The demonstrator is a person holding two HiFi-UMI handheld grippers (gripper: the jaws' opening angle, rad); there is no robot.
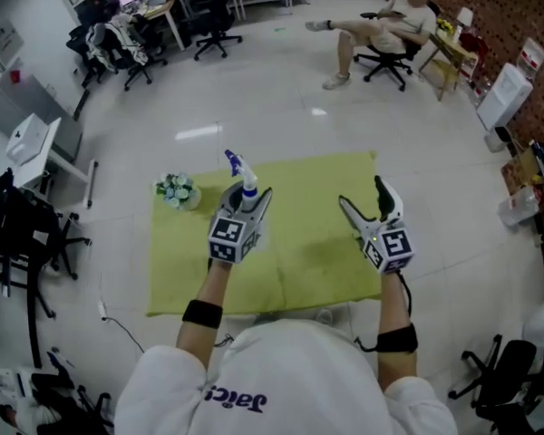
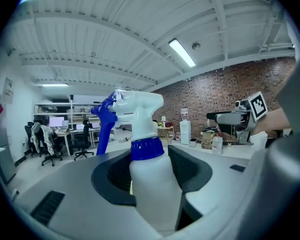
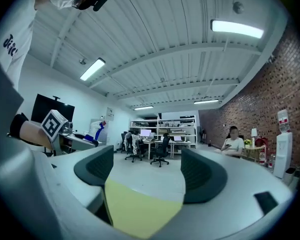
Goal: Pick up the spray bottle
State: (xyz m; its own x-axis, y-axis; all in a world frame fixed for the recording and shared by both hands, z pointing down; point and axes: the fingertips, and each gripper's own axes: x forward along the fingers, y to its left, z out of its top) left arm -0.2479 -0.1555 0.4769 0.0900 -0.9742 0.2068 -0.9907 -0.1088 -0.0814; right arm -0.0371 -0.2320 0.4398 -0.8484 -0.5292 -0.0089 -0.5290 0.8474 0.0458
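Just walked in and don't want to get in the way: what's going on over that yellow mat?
A person in a white top stands at the yellow mat with a handheld gripper in each hand. The left gripper is shut on the spray bottle, holding it upright above the mat. The right gripper is open and empty beside it. A small potted plant sits by the mat's far left corner, untouched.
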